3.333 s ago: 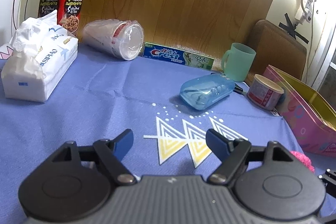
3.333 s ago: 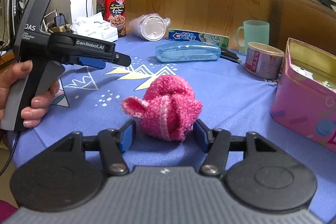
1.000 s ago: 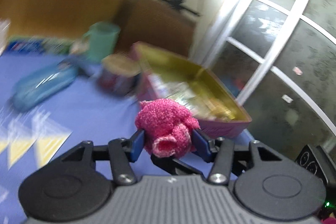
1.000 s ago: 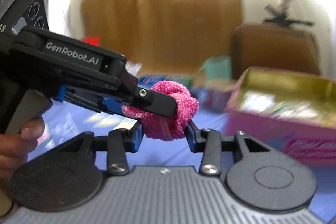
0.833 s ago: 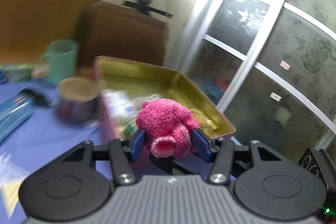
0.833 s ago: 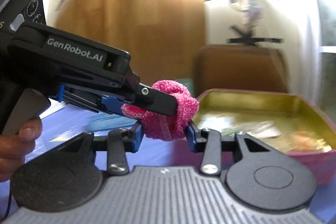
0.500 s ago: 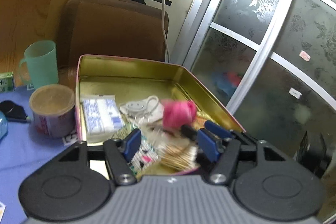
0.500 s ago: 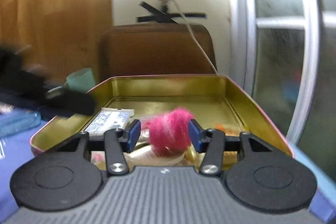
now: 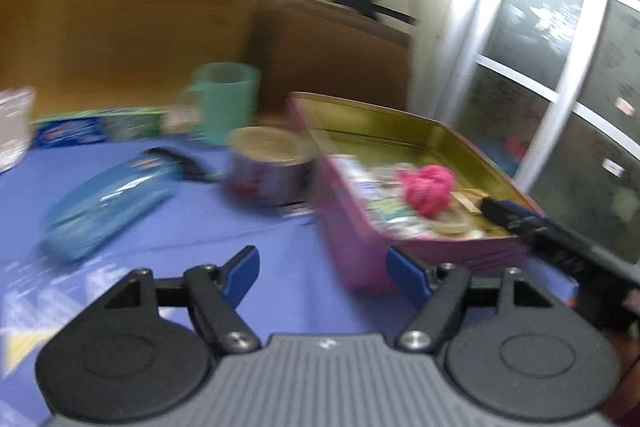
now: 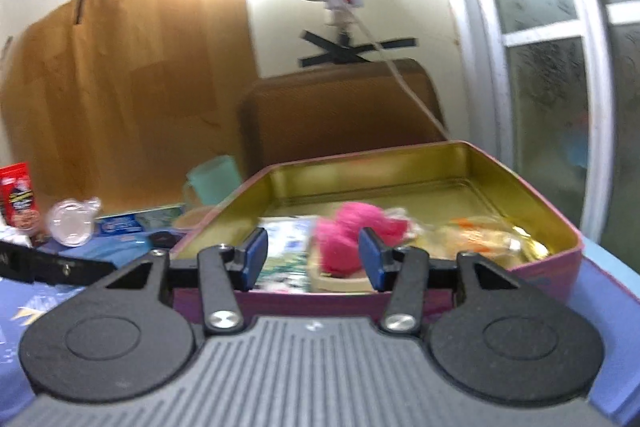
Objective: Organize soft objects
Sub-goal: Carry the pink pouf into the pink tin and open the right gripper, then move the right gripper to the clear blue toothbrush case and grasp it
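Note:
The pink fluffy ball (image 9: 428,189) lies loose inside the pink tin (image 9: 352,239) with the gold inside, on top of packets and small items. My left gripper (image 9: 322,269) hovers over the blue cloth short of the tin, and its jaws are opening with nothing between them. In the right wrist view my right gripper (image 10: 313,254) is open at the tin's (image 10: 400,155) near wall. The ball (image 10: 344,231) sits beyond its fingertips and no pad presses on it. One black finger (image 9: 520,221) of the right gripper reaches over the tin's near right corner.
On the blue tablecloth left of the tin are a round can (image 9: 272,167), a green mug (image 9: 228,99), a blue plastic case (image 9: 108,203) and a toothpaste box (image 9: 100,127). A brown chair back (image 9: 332,55) stands behind the tin. Glass doors (image 9: 580,67) close the right side.
Both grippers carried the ball over the tin and let it go; it now lies inside. The left gripper pulled back and swung left, jaws wider. The right gripper backed off slightly.

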{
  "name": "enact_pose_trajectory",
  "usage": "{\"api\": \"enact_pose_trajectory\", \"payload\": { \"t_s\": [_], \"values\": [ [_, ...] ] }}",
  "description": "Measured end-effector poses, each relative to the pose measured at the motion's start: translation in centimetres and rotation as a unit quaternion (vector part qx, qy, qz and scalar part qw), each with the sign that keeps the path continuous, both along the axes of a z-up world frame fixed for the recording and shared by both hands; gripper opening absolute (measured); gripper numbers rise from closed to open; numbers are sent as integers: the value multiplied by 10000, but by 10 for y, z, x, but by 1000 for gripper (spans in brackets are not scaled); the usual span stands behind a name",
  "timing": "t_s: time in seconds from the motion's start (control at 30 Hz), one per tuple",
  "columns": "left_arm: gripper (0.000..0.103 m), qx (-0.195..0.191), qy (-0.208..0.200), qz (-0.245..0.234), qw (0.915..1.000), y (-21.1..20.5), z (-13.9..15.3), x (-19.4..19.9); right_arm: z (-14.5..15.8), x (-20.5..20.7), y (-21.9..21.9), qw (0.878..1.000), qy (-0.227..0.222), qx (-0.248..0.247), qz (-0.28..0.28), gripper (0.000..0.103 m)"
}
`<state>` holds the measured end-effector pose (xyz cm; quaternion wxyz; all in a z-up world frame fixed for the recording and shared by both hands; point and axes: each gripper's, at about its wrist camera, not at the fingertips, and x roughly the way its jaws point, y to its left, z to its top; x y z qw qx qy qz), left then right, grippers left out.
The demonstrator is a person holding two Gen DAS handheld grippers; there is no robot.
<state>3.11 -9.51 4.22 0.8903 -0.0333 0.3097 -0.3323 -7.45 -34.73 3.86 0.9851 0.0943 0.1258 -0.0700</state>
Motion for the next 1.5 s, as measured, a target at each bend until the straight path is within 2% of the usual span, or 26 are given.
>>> {"api": "enact_pose_trajectory", "payload": {
  "t_s": [0.13, 0.27, 0.37, 0.43, 0.5, 0.6, 0.67, 0.73, 0.8, 0.87, 0.93, 1.0, 1.13, 1.17, 1.23, 1.27, 1.33, 1.37, 1.5],
  "values": [
    [73, 83, 153, 837, 9963, 66, -15, 7, 7, 7, 30, 9981, 69, 29, 613, 53],
    [73, 285, 191, 1853, 9821, 128, -30, 14, 5, 29, 67, 9890, 384, 186, 1417, 55],
    [73, 187, 132, 2408, 9703, 162, -40, 15, -3, 61, 97, 9764, 798, 571, 1926, 67],
    [73, -259, 153, 2536, 9668, 176, -43, 16, -9, 90, 118, 9693, 1013, 842, 2078, 78],
    [74, -339, -21, 2719, 9617, 180, -41, 13, -15, 121, 132, 9668, 1203, 1029, 2004, 85],
    [74, -360, -215, 2738, 9609, 178, -39, 9, -28, 168, 150, 9627, 1544, 1548, 1596, 88],
    [75, -397, -258, 2729, 9609, 179, -37, 8, -34, 191, 165, 9623, 1680, 1716, 1276, 91],
    [75, -480, -246, 2754, 9598, 181, -38, 8, -35, 206, 181, 9693, 1710, 1390, 1092, 97],
    [75, -579, -247, 2780, 9585, 184, -38, 6, -40, 222, 198, 9731, 1855, 1045, 877, 98],
    [75, -626, -251, 2777, 9583, 185, -38, 4, -46, 235, 204, 9702, 2081, 1123, 530, 99],
    [76, -636, -275, 2751, 9589, 185, -39, 4, -46, 236, 210, 9743, 2031, 912, 334, 103],
    [77, -628, -303, 2740, 9592, 184, -39, 3, -53, 240, 215, 9761, 2078, 579, 260, 103],
    [78, -595, -282, 2759, 9589, 184, -39, 4, -55, 238, 212, 9761, 2082, 429, 455, 101],
    [78, -570, -251, 2772, 9588, 184, -40, 5, -55, 236, 209, 9762, 2068, 395, 520, 98],
    [78, -517, -200, 2796, 9585, 183, -40, 6, -53, 230, 201, 9767, 1992, 447, 667, 80],
    [78, -493, -187, 2804, 9584, 182, -41, 6, -52, 225, 194, 9761, 1969, 517, 763, 76],
    [78, -420, -153, 2803, 9589, 181, -41, 8, -51, 220, 189, 9744, 1972, 591, 906, 59],
    [78, -380, -135, 2801, 9591, 180, -42, 8, -51, 214, 184, 9733, 1989, 582, 984, 57],
    [78, -237, -21, 2797, 9598, 177, -44, 13, -49, 193, 176, 9700, 1990, 469, 1318, 57]
  ]
}}
